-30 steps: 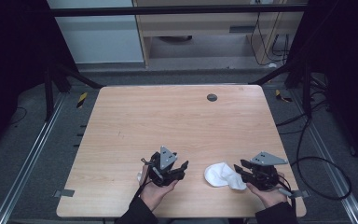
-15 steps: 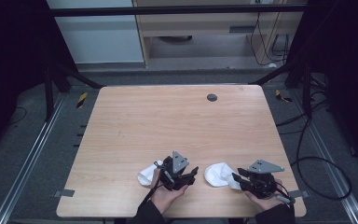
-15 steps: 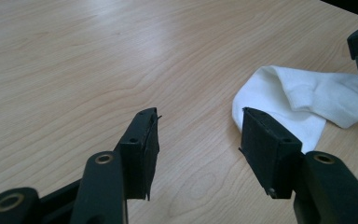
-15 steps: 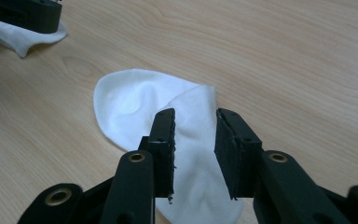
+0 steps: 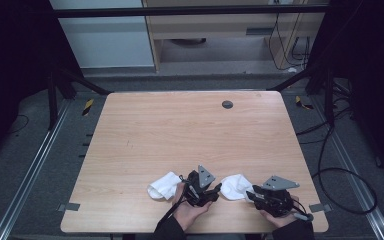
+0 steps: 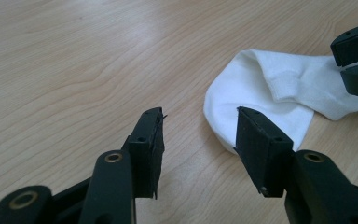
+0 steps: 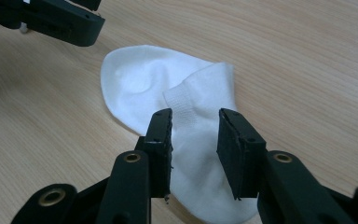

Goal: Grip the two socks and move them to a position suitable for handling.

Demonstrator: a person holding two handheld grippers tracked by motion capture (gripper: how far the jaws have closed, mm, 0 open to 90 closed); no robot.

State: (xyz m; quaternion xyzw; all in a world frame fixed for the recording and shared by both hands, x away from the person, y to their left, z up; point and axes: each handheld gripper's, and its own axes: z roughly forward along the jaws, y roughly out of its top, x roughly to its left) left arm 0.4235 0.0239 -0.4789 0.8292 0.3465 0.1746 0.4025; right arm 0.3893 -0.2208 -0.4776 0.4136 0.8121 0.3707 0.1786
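White sock (image 7: 168, 93) flat near the tabletop (image 5: 190, 135) front edge, right claw (image 7: 193, 135) spread astride its cuff end, left claw (image 6: 198, 135) spread beside its toe, second sock (image 5: 164, 185) left of it in the high view

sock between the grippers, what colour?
Plain white sock, ribbed cuff, no pattern; clearest in the right gripper view.

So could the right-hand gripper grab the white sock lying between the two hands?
Probably yes. The right gripper is open, its fingers straddling the sock near its cuff, with nothing between them.
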